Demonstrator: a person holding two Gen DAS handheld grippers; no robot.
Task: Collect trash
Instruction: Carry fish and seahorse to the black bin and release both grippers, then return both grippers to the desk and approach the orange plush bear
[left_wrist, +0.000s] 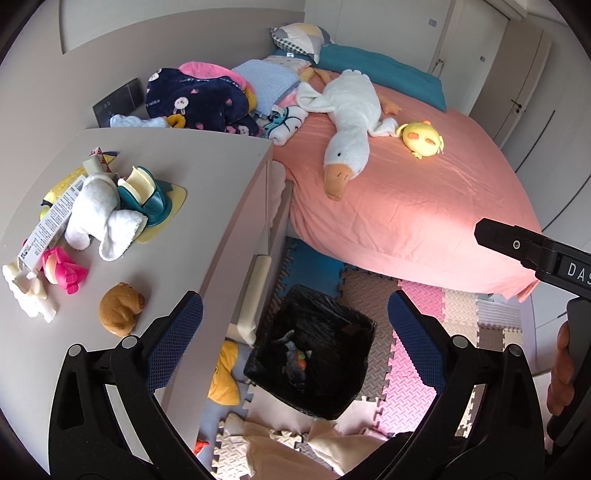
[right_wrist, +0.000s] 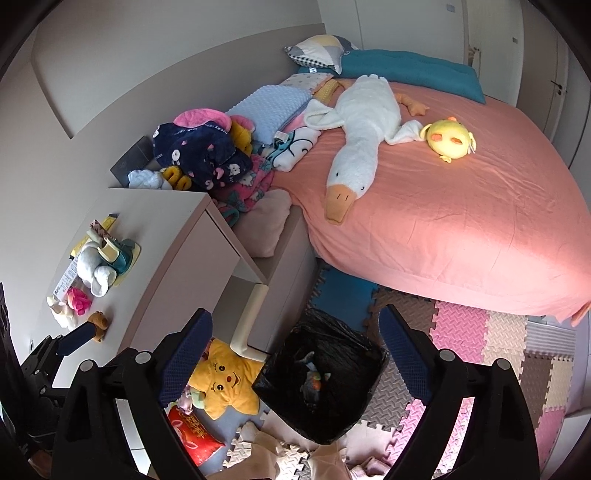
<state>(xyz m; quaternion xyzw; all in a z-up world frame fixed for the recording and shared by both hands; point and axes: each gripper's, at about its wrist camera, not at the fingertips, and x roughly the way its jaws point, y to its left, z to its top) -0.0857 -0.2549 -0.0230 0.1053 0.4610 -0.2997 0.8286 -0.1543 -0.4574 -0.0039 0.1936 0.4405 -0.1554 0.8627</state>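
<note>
Tongs: my left gripper (left_wrist: 295, 343) and right gripper (right_wrist: 295, 354) both gape wide, empty.
Bin (left_wrist: 314, 354): directly below both, scraps already inside.
Remaining: I judge clutter on the nightstand (left_wrist: 184, 206), left of the tongs, uncollected.

You can't make out what lies in the black-lined trash bin (left_wrist: 314, 350): a dark crumpled heap with an orange speck, too small to name. The yellow star plush (left_wrist: 223, 376) is half hidden behind the bedside cabinet (left_wrist: 207, 192) in the left view. The right gripper (left_wrist: 535, 254) is cut off by the picture's edge.
</note>
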